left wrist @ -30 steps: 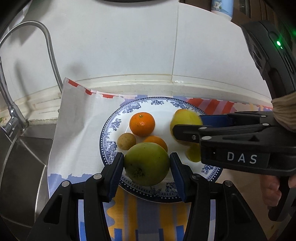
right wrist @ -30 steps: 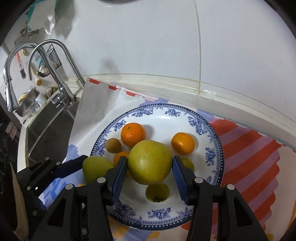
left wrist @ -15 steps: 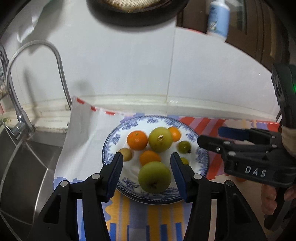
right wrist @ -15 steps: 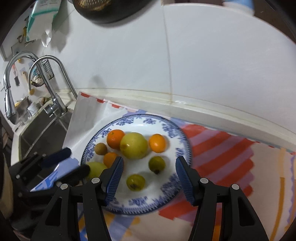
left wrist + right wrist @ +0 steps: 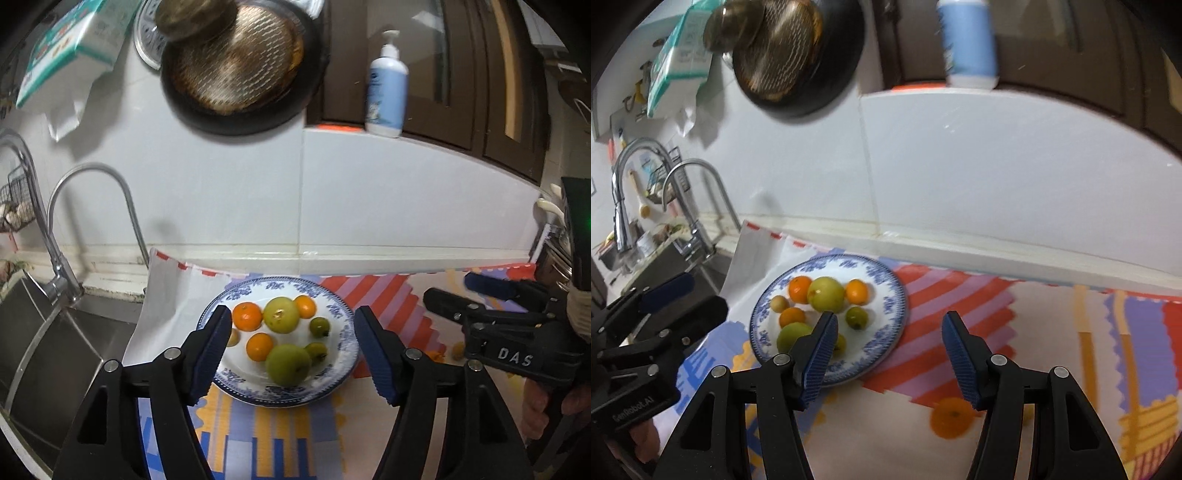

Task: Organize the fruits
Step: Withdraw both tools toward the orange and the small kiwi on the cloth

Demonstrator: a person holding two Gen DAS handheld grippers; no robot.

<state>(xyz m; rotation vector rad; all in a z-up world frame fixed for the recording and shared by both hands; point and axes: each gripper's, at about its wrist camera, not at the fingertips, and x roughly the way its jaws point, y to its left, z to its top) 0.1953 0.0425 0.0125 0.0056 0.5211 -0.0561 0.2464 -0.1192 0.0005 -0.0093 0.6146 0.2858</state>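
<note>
We note the left gripper [image 5: 291,349] with jaws spread wide, empty, held above the near side of the blue-rimmed plate [image 5: 341,321]. The right gripper [image 5: 888,345] is likewise spread and empty, over the striped mat [image 5: 960,295] just right of the plate. On the plate: two large green fruits [image 5: 288,364], three oranges [image 5: 246,316], smaller green ones.
</note>
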